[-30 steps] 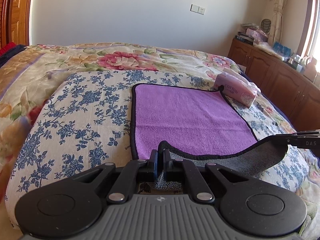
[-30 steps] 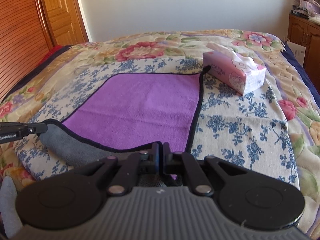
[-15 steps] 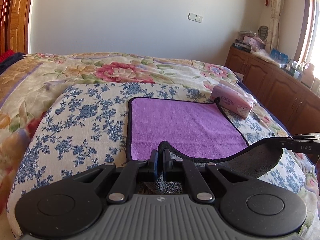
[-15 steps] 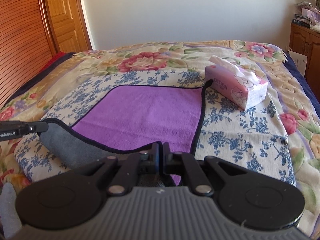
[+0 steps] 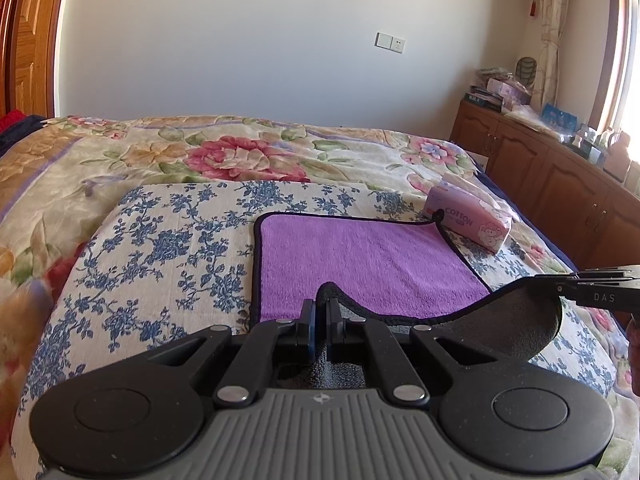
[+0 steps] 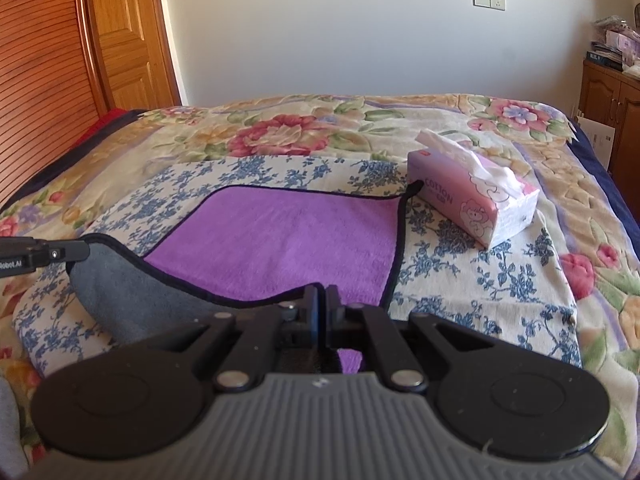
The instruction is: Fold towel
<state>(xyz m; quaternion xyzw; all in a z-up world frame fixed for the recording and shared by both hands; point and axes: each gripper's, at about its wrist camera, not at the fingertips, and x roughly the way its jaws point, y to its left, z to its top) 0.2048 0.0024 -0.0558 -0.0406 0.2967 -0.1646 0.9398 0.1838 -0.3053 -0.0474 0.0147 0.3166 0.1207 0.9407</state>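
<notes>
**Towel's near edge lifted higher**

Both grippers have raised the purple towel [image 5: 360,260]'s near edge higher off the bed [image 5: 160,248] since a second ago. Left gripper [image 5: 320,322] and right gripper [image 6: 322,312] each have jaws pinching a near corner, grey underside showing. Far half lies flat beside the tissue pack [image 6: 472,196].

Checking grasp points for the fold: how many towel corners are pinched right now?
2. The left gripper is shut on the near-left corner of the purple towel; the right gripper is shut on the near-right corner. Both far corners lie free on the bed, one touching the tissue pack.
</notes>
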